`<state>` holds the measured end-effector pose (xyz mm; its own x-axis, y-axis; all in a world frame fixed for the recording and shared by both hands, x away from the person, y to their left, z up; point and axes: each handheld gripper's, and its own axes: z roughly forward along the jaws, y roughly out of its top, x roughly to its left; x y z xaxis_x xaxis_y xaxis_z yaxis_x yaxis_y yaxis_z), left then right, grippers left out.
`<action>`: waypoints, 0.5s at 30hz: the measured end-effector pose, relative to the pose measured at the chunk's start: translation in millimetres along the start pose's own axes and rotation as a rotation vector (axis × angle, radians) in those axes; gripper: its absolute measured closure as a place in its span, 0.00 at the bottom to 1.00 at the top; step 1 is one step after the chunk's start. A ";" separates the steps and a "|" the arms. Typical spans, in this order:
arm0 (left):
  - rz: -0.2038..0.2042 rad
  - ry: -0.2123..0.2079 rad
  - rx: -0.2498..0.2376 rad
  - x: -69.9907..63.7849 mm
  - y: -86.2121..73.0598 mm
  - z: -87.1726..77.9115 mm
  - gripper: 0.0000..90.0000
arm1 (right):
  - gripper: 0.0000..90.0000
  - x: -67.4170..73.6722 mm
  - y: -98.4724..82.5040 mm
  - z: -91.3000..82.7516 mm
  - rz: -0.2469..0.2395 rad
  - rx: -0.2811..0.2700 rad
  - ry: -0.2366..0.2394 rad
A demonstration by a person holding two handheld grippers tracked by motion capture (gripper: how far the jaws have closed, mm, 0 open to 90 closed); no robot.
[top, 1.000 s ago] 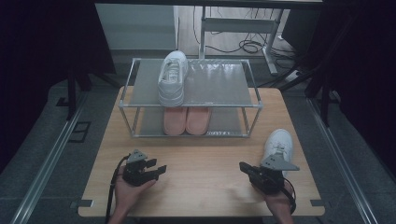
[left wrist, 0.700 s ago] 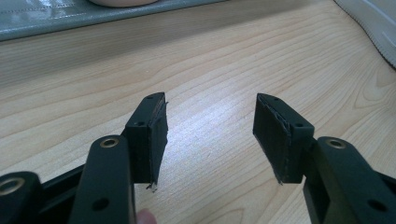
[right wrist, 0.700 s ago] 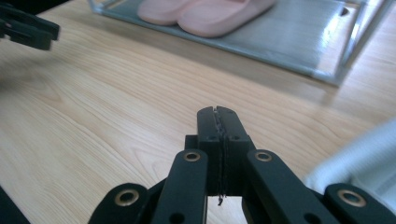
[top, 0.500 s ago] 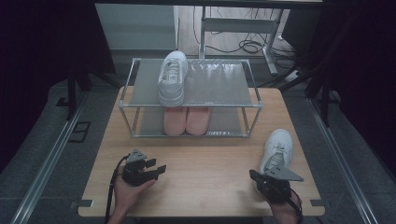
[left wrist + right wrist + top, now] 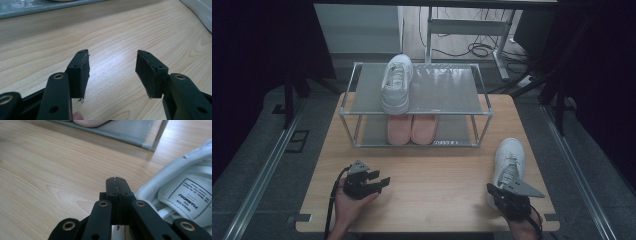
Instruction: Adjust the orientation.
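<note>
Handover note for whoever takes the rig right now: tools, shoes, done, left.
Left tool: open, empty, resting low over the table at front left.
Right tool: shut on nothing, jaws pressed together, right beside the loose white sneaker at front right; I cannot tell whether they touch.
Things: one white sneaker on the rack top shelf, left half. Pink pair on the lower shelf.
Done: one white shoe shelved.
Left, probably: open the right tool, grip the loose sneaker by its collar and set it beside its mate, where the top shelf is free.
</note>
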<state>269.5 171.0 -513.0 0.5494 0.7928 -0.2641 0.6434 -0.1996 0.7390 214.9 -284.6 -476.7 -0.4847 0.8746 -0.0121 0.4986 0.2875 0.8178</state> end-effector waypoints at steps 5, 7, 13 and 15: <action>0.000 -0.001 0.003 -0.2 0.0 0.2 0.50 | 1.00 -3.5 -4.1 -5.1 0.010 -0.007 -0.003; -0.001 -0.001 0.005 0.0 0.0 0.5 0.50 | 1.00 -4.6 -5.6 -7.4 0.009 -0.007 -0.004; -0.001 -0.003 0.009 -0.2 -0.2 1.0 0.50 | 1.00 -7.4 -10.4 -14.0 0.016 -0.008 -0.017; -0.003 -0.002 0.011 -0.1 -0.4 1.5 0.50 | 1.00 -8.8 -12.3 -16.2 0.022 -0.009 -0.022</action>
<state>270.0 170.2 -514.2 0.5487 0.7921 -0.2676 0.6506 -0.2035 0.7317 201.4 -302.2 -477.3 -0.4580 0.8889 -0.0069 0.5020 0.2650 0.8233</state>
